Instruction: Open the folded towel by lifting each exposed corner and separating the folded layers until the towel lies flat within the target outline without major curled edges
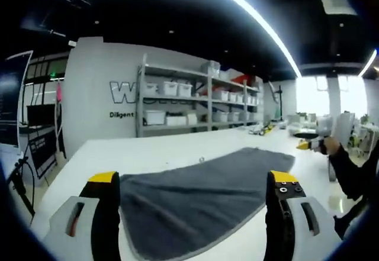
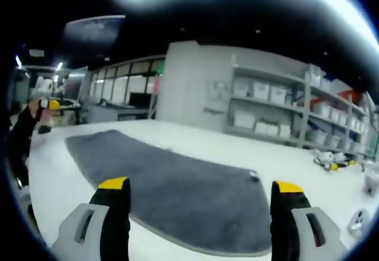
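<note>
Left gripper view: flat towel [image 1: 201, 196], uncurled edges

Left hand-held gripper [image 1: 192, 184] and right hand-held gripper [image 2: 201, 193] both gape wide, empty.

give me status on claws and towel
Left claw open, over the towel. Right claw open, holding nothing. Towel spread flat on white table. Nothing in the way.
</note>
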A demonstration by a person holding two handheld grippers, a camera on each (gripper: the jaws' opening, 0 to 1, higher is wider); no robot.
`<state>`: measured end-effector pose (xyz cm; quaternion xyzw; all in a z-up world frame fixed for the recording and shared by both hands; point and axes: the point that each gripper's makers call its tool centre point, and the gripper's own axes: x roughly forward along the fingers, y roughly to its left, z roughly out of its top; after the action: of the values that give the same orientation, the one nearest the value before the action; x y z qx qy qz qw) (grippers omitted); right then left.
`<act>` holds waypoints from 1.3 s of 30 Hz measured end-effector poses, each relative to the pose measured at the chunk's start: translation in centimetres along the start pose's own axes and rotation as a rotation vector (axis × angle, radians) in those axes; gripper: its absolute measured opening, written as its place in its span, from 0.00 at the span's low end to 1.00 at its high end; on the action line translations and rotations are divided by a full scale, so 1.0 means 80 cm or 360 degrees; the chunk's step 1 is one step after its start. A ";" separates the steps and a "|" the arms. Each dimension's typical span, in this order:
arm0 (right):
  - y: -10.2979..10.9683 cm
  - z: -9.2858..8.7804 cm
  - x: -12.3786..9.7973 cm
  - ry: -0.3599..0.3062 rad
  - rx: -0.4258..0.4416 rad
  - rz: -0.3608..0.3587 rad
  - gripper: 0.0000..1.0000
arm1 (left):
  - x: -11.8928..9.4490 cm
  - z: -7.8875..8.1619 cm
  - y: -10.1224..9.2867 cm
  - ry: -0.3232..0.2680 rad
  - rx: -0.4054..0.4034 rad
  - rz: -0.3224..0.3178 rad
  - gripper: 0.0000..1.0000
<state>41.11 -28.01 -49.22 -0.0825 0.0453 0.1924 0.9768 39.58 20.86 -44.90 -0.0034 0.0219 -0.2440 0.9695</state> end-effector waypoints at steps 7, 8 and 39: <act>0.015 -0.011 -0.024 0.0054 0.0003 0.0036 1.00 | -0.017 -0.036 -0.030 0.0119 0.0011 0.0007 1.00; 0.015 -0.015 -0.027 0.0067 -0.0004 0.0036 1.00 | -0.019 -0.039 -0.036 0.0124 0.0012 0.0013 1.00; 0.001 -0.072 -0.031 0.0183 0.0102 0.0049 1.00 | -0.017 -0.082 -0.065 0.0241 0.0002 0.0043 1.00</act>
<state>38.50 -29.90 -54.57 -0.0612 0.1087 0.2008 0.9717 35.68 16.96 -51.31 0.0160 0.0950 -0.2304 0.9683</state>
